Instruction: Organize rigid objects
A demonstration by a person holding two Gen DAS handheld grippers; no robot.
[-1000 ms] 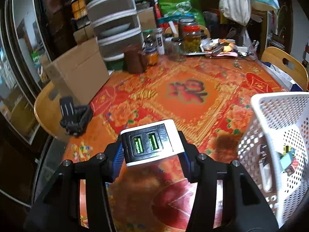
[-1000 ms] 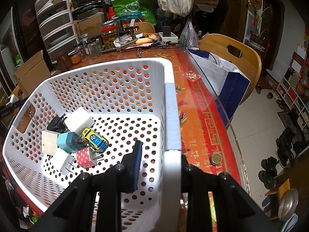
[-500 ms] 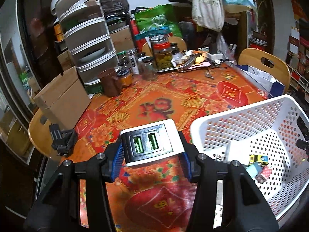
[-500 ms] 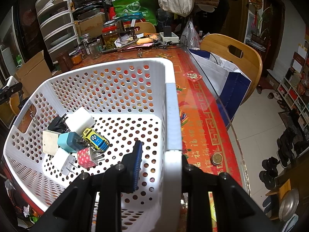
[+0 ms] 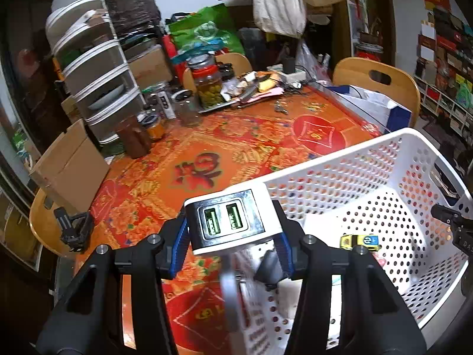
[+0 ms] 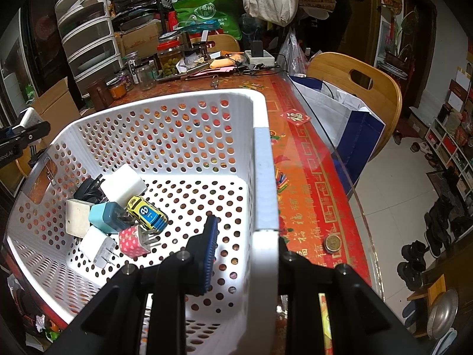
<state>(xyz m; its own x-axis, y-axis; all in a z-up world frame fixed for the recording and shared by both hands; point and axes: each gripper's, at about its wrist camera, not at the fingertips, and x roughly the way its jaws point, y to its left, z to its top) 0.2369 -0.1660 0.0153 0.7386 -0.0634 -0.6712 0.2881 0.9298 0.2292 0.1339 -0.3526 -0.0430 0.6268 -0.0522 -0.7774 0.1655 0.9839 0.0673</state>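
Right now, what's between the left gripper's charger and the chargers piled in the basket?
Only the basket's perforated near wall and bare floor; the USB charger hangs at the rim, short of the pile. Both wrist views show it.

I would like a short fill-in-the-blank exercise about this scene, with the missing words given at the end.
1. The left gripper is shut on a white and black charger with ____ USB ports.
2. The right gripper is clamped on the wall of the white ____.
3. The toy car in the basket is mostly ____.
4. The coin lies on the tablecloth, ____ the basket.

Missing words: two; basket; yellow; outside
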